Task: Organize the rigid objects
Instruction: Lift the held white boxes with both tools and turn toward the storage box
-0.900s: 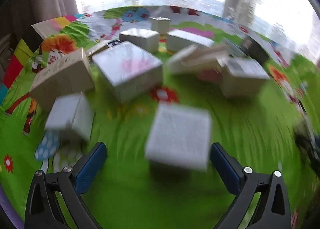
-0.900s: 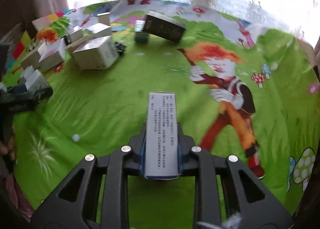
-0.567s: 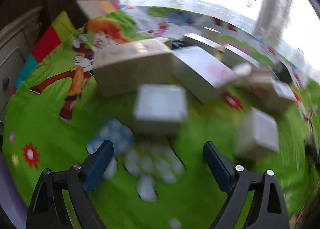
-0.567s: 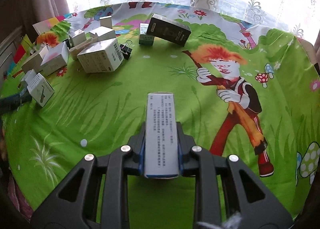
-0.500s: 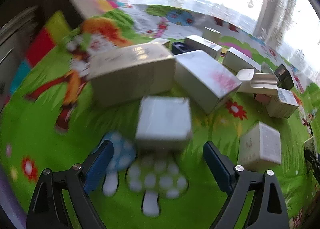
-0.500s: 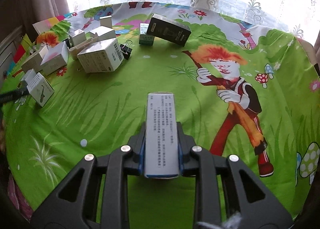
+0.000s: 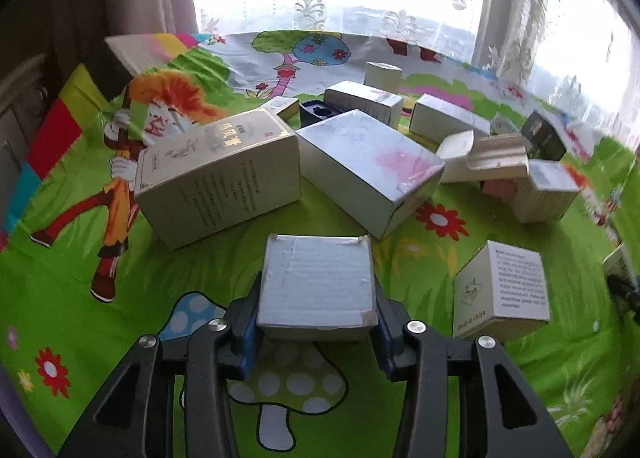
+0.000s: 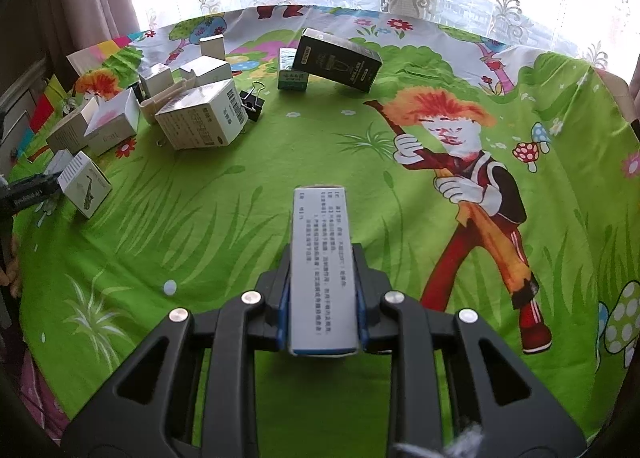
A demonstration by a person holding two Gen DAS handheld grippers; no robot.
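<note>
We see the left gripper pinching a small white square box between its blue pads, low over the green cartoon tablecloth. Just beyond it lie a cream printed box and a glossy box with a pink smudge, edges nearly touching. The right gripper clamps a narrow white box with printed text (lengthwise, pointing away), well apart from the box cluster at far left.
</note>
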